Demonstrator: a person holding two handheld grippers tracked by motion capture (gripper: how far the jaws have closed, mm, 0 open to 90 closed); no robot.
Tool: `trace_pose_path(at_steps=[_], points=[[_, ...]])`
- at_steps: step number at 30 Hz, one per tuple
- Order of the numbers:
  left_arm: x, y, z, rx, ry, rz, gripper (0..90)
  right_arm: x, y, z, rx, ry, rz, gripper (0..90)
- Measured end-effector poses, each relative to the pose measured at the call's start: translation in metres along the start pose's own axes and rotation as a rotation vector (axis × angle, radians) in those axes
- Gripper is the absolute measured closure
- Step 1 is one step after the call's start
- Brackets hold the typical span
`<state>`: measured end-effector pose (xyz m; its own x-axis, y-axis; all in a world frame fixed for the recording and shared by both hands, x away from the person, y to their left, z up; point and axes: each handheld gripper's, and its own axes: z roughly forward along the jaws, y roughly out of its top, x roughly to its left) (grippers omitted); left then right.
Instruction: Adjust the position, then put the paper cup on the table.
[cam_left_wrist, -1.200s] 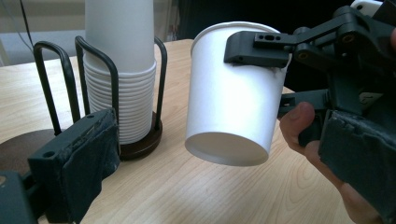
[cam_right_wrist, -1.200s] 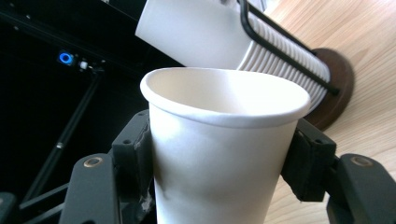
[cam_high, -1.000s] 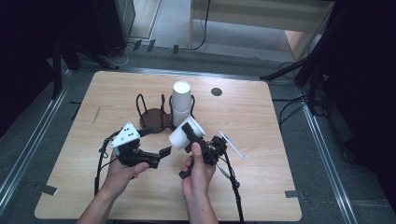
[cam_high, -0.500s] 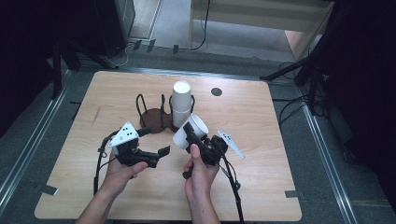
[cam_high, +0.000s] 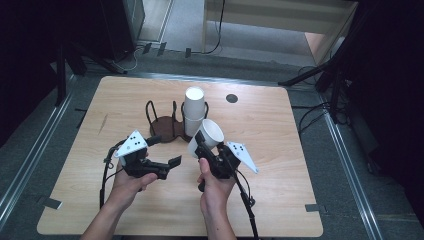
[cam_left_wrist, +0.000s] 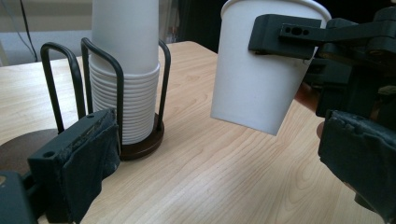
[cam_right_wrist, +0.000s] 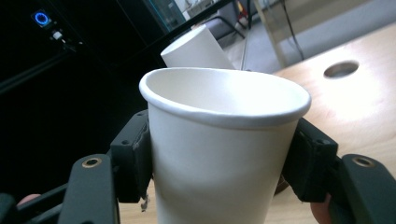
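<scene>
Wooden worktop (cam_high: 280, 190) is carrying a dark wire rack (cam_high: 165, 122) with a stack (cam_high: 193, 107) of white paper cups standing in it. Just right of the stack, the right gripper (cam_high: 207, 145) is holding one white cup (cam_high: 206, 138) off the worktop, tilted, its jaws pinching the cup's sides from both flanks. The left gripper (cam_high: 170, 160) is hovering near the rack's front, its jaws spread wide with nothing between them, pointing toward the held cup.
</scene>
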<state>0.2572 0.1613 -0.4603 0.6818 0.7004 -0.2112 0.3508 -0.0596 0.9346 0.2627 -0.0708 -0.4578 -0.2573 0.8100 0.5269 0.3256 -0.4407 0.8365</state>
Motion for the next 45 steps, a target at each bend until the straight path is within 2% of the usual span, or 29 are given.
trace_pose_path(at_steps=[1,2,5,6,8,9,10,11,13,15,25,27,34,35,40,45], points=[[0.0,0.0,0.0,0.001,0.0,-0.002,0.0,0.002,0.0,0.0,-0.015,-0.004,-0.038,34.9],[0.0,0.0,0.0,0.001,0.0,-0.002,0.0,0.002,0.0,0.0,-0.015,-0.004,-0.038,34.9],[0.001,0.0,0.0,-0.001,0.001,-0.003,0.0,0.004,-0.001,-0.001,-0.047,-0.018,-0.1,34.8],[0.001,0.0,0.0,-0.002,0.001,-0.003,0.0,0.004,-0.001,-0.001,-0.047,-0.018,-0.1,34.8],[0.001,0.0,0.0,-0.003,0.0,-0.003,0.0,0.005,-0.002,-0.001,-0.069,-0.032,-0.138,34.7],[0.001,0.0,-0.001,-0.002,-0.001,-0.004,0.0,0.005,-0.003,-0.002,-0.09,-0.042,-0.176,34.5],[0.001,0.0,-0.001,-0.002,-0.001,-0.004,0.0,0.005,-0.003,-0.002,-0.09,-0.042,-0.176,34.5],[0.001,0.0,-0.001,-0.002,0.001,-0.005,0.0,0.006,-0.003,-0.002,-0.098,-0.047,-0.2,34.4],[0.002,0.001,-0.002,-0.004,0.005,-0.005,0.0,0.007,-0.004,-0.002,-0.121,-0.068,-0.266,33.9],[0.003,0.001,-0.003,-0.005,0.006,-0.009,0.0,0.007,-0.003,-0.002,-0.125,-0.06,-0.292,34.0],[0.008,0.0,-0.007,-0.014,0.023,-0.019,0.0,-0.004,0.002,0.001,-0.129,-0.067,-0.359,33.5],[0.01,0.0,-0.009,-0.015,0.032,-0.022,0.0,-0.008,0.004,0.002,-0.135,-0.075,-0.387,33.4],[0.018,-0.003,-0.013,-0.032,0.046,-0.019,0.0,-0.021,0.011,0.005,-0.139,-0.089,-0.414,33.7],[0.022,-0.005,-0.015,-0.029,0.064,-0.031,0.0,-0.023,0.011,0.006,-0.138,-0.093,-0.417,33.7],[0.031,-0.012,-0.019,-0.023,0.089,-0.046,0.0,-0.031,0.013,0.009,-0.142,-0.105,-0.433,33.3],[0.045,-0.018,-0.028,-0.054,0.108,-0.081,0.0,-0.04,0.015,0.013,-0.175,-0.108,-0.453,33.7]])
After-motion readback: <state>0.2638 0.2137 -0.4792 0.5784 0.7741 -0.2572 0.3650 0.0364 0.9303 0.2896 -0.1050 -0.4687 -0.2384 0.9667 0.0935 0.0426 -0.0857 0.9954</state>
